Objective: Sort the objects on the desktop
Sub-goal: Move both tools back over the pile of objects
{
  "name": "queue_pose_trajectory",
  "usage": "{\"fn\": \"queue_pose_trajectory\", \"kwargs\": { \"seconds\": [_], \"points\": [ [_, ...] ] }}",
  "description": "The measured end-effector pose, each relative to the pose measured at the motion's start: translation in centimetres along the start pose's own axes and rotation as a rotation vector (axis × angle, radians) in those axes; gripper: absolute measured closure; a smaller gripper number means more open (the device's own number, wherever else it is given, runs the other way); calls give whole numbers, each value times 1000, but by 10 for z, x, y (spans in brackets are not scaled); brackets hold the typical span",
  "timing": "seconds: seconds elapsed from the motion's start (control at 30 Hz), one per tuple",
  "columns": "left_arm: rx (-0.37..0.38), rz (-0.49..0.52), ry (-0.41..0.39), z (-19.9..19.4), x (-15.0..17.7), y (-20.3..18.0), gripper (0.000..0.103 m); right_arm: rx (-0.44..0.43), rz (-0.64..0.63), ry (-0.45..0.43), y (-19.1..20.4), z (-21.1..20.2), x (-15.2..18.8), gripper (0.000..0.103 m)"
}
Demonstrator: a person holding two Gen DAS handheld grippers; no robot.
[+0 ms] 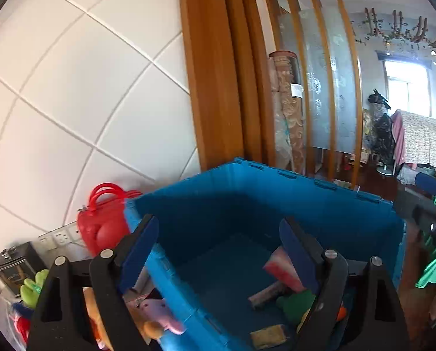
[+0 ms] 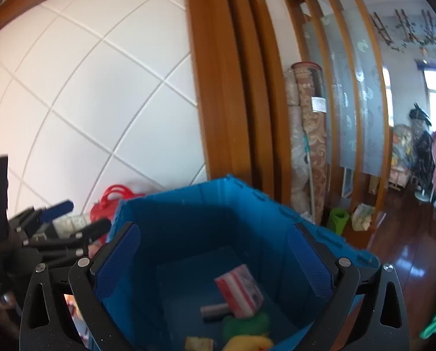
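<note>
A blue plastic crate (image 1: 276, 193) (image 2: 188, 204) fills the lower middle of both views. On its floor lie a red-and-white striped box (image 1: 282, 272) (image 2: 238, 289), a small grey roll (image 1: 266, 295) (image 2: 215, 310), a green soft toy (image 1: 295, 304) (image 2: 247, 324) and a yellow sponge block (image 1: 269, 335). My left gripper (image 1: 218, 251) is open and holds nothing. It straddles the crate's left wall, with one finger outside. My right gripper (image 2: 215, 260) hangs wide open and bare above the crate's inside. Each gripper also shows at the edge of the other's view, the left gripper (image 2: 77, 216) and the right gripper (image 1: 425, 201).
Left of the crate sit a pink plush toy (image 1: 159, 310), a green plush (image 1: 33, 286), a red handbag (image 1: 101, 222), a metal tin (image 1: 16, 263) and a wall socket (image 1: 60, 237). A tiled wall and wooden door frame (image 1: 215, 87) stand behind. A green sleeve (image 1: 431, 272) shows at right.
</note>
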State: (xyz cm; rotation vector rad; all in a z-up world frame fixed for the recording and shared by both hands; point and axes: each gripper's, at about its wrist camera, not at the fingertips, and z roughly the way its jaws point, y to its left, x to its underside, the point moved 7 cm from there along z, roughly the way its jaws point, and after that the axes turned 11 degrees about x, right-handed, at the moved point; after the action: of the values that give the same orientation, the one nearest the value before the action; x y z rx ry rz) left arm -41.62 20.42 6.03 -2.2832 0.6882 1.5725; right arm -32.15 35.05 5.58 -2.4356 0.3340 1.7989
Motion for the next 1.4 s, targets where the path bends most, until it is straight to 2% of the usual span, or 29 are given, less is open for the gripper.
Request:
{"fn": "queue_pose_trajectory", "kwargs": {
  "seconds": [0.37, 0.5, 0.73, 0.83, 1.03, 1.2, 1.3, 1.4],
  "points": [
    [-162, -60, -27, -55, 38, 55, 18, -114, -66, -6, 53, -28, 29, 0],
    [-191, -85, -16, -75, 55, 84, 18, -139, -84, -2, 82, -38, 36, 0],
    [-271, -114, 40, -140, 113, 157, 18, -214, -108, 32, 163, -58, 58, 0],
    [-332, -106, 67, -174, 143, 195, 18, -250, -119, 56, 203, -68, 75, 0],
    [-408, -102, 117, -225, 198, 259, 18, -284, -127, 107, 270, -79, 112, 0],
    [-459, -128, 152, -244, 228, 299, 18, -315, -166, 151, 308, -75, 137, 0],
    [-505, -157, 163, -252, 242, 320, 18, -378, -184, 192, 333, -67, 152, 0],
    [-510, -187, 179, -251, 253, 334, 18, -413, -212, 224, 363, -54, 166, 0]
  ]
}}
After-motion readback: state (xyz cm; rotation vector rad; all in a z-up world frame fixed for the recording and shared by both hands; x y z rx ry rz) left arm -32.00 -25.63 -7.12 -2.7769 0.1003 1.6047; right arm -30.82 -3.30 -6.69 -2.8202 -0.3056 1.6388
